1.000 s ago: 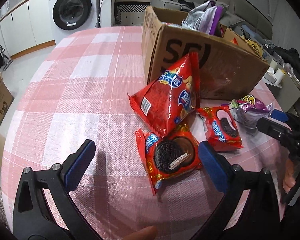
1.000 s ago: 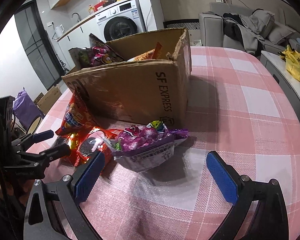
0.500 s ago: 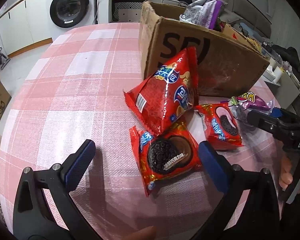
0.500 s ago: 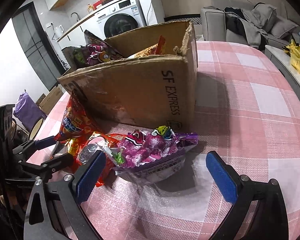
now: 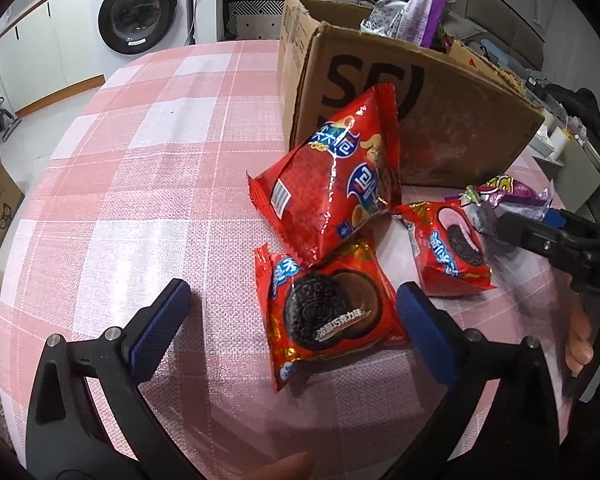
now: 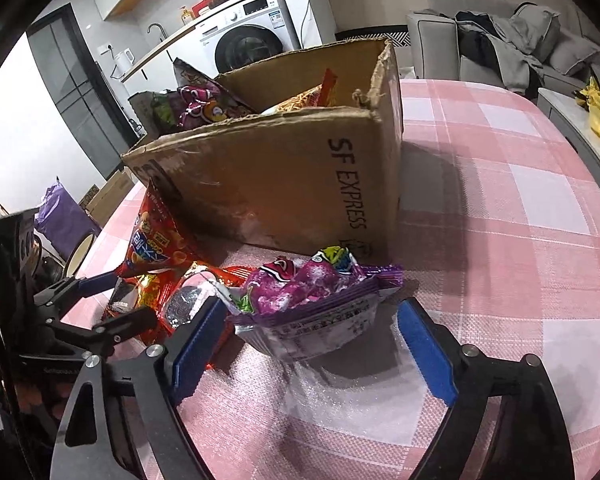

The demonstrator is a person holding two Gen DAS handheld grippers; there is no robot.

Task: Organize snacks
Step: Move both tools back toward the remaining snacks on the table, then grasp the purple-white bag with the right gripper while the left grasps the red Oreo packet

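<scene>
Pink-and-white checked surface (image 5: 140, 184), open cardboard box (image 6: 284, 184) standing on it with several snack bags poking out of the top.

Right gripper (image 6: 316, 340) — jaws closing, the purple candy bag (image 6: 312, 304) between them. The left pad sits right at the bag's edge, the right pad just beside the other side; no clear squeeze on the wrapper. The bag lies on the surface close in front of the box wall.

Left gripper (image 5: 296, 328) — jaws apart, hovering low over the chocolate cookie pack (image 5: 324, 312), which lies flat between the blue pads; right pad just beside the pack's edge, left pad well clear of it.

Large red chip bag (image 5: 336, 184) leans against the box, its lower corner over the cookie pack. A second red cookie pack (image 5: 448, 252) lies to the right, between the chip bag and the purple bag.
</scene>
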